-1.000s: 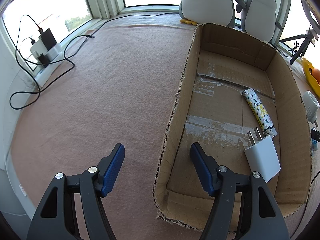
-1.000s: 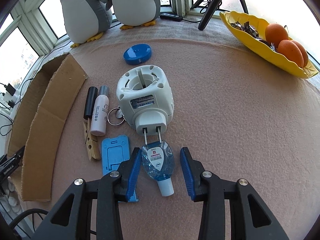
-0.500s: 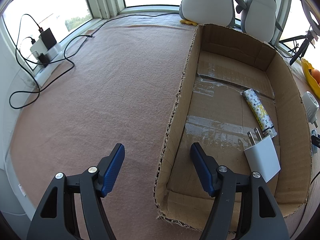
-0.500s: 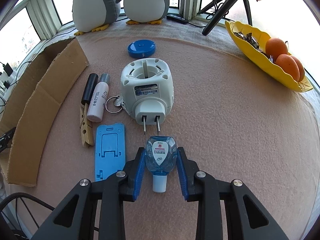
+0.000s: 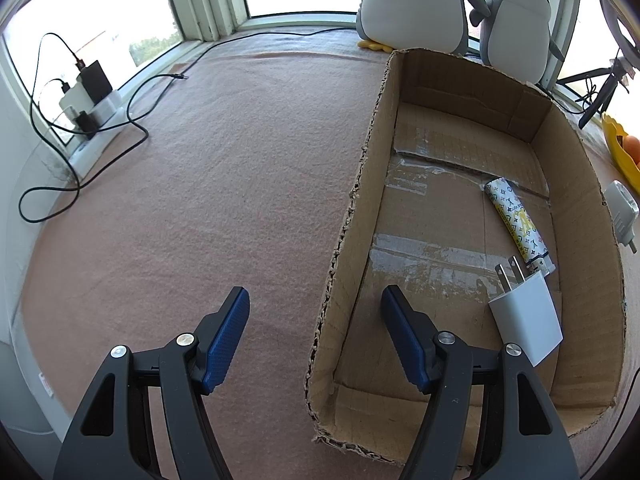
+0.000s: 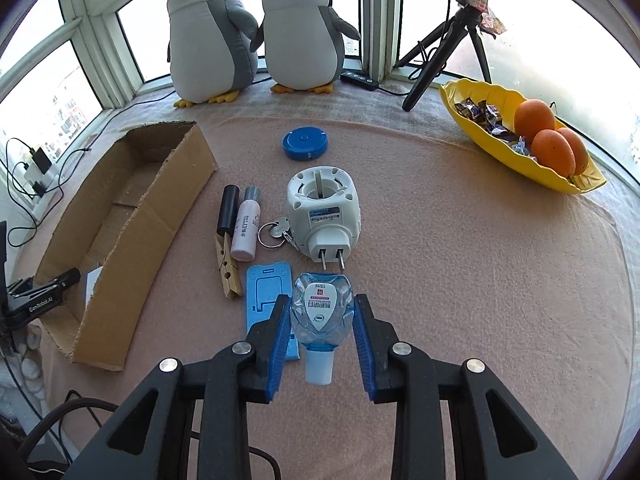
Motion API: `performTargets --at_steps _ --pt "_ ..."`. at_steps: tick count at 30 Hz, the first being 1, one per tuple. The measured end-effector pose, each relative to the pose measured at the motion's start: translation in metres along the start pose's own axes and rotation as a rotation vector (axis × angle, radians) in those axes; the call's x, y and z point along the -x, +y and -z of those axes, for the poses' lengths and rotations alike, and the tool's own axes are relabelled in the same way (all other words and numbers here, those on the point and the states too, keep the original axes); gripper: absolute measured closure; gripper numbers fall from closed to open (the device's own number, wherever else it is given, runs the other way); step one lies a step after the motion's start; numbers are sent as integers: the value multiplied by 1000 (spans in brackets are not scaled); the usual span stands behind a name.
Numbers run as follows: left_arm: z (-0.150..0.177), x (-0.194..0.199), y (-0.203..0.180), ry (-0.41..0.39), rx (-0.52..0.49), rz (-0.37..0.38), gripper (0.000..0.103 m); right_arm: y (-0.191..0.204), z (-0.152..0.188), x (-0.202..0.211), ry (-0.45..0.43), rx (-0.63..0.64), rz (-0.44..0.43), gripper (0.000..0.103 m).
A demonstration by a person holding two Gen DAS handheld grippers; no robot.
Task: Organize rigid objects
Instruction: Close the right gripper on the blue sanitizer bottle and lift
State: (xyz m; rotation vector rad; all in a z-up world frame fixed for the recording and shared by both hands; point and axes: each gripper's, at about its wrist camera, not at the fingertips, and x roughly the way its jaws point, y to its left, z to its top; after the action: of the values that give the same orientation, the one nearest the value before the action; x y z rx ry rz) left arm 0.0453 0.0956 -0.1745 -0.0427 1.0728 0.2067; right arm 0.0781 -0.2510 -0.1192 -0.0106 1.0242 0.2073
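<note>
The right gripper [image 6: 321, 300] has just been closing its blue ridged jaws, and they now squeeze a small bottle [image 6: 320, 316] between them. The bottle is clear blue plastic, shaped like a fat drop, with a white label and a white cap that points back at the camera.

Just past it on the left lies a flat blue phone stand [image 6: 266, 284], and beside that a wooden clothespin [image 6: 228, 268]. Straight ahead a round white plug gadget [image 6: 324, 212] points two metal prongs at the bottle. A pale bottle [image 6: 248, 224] and a black tube [image 6: 229, 208] lie side by side near a key ring [image 6: 272, 232].

The soft pink cloth [image 6: 460, 260] is bare to the right, all the way to a shiny yellow dish [image 6: 472, 88] of oranges [image 6: 534, 116].

The left gripper [image 5: 315, 291] is wide open and holds nothing. It hangs over the ragged left wall of the cardboard box [image 5: 360, 200]. Inside the box lie a white charger [image 5: 526, 320] and a patterned tube [image 5: 516, 216], close to the right wall, with much bare floor. Two plush penguins [image 6: 208, 36] stand far back by the window.
</note>
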Motion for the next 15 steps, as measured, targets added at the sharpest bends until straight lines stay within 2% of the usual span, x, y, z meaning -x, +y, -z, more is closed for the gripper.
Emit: performTargets --at_steps 8,15 --pt "1 0 -4 -15 -32 -12 34 32 -6 47 -63 32 -33 75" --pt "-3 -3 2 7 -31 36 34 57 -4 94 -97 18 -3 75"
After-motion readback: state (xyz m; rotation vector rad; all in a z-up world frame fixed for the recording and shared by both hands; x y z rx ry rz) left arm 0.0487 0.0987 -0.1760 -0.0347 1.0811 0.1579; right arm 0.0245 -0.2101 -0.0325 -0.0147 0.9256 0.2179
